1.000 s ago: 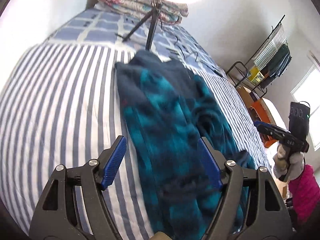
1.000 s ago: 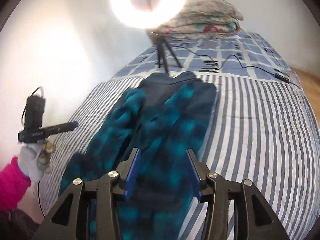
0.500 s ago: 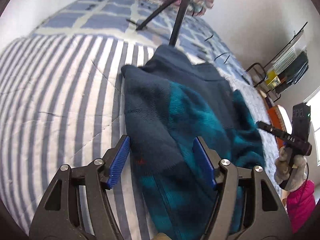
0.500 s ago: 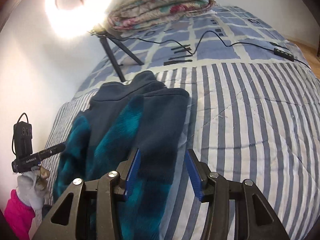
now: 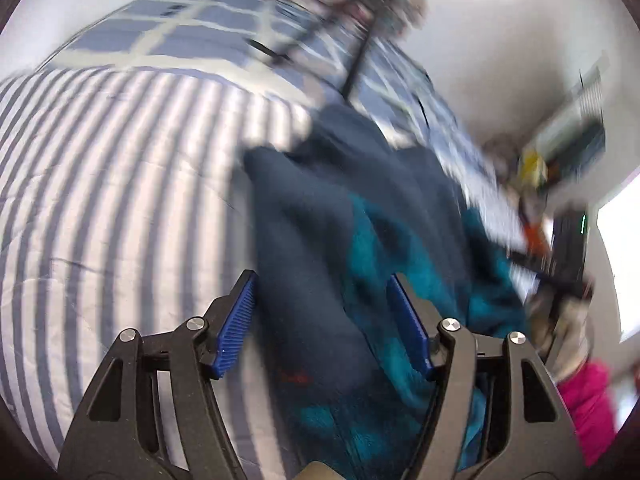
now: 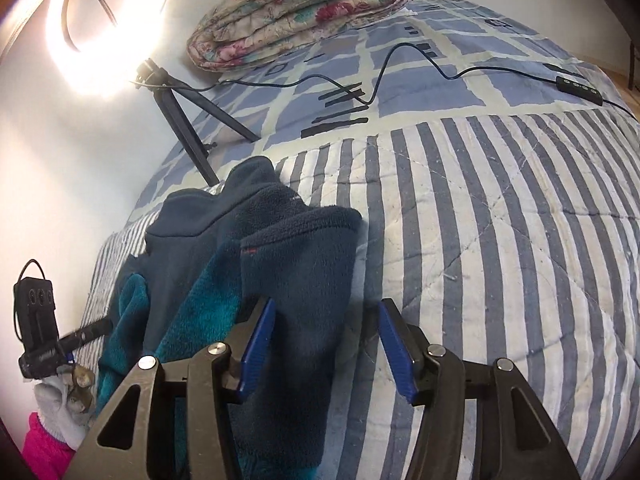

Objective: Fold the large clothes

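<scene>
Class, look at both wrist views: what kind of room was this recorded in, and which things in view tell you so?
Most likely a bedroom at home. A blue-and-white striped quilt covers a bed, a folded floral blanket sits at its far end, and a dark navy and teal fleece jacket lies on top. A glowing ring light suggests filming.

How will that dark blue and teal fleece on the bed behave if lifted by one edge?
The fleece would probably drape and sag, since it already lies in soft folds. Its thick pile suggests bulk and good grip. It likely drags on the striped quilt rather than sliding.

Navy and teal fleece (image 6: 288, 264) on a blue-and-white striped quilt (image 6: 500, 220); floral folded blanket (image 6: 304, 8), blue gripper pads (image 6: 394, 348)
</scene>
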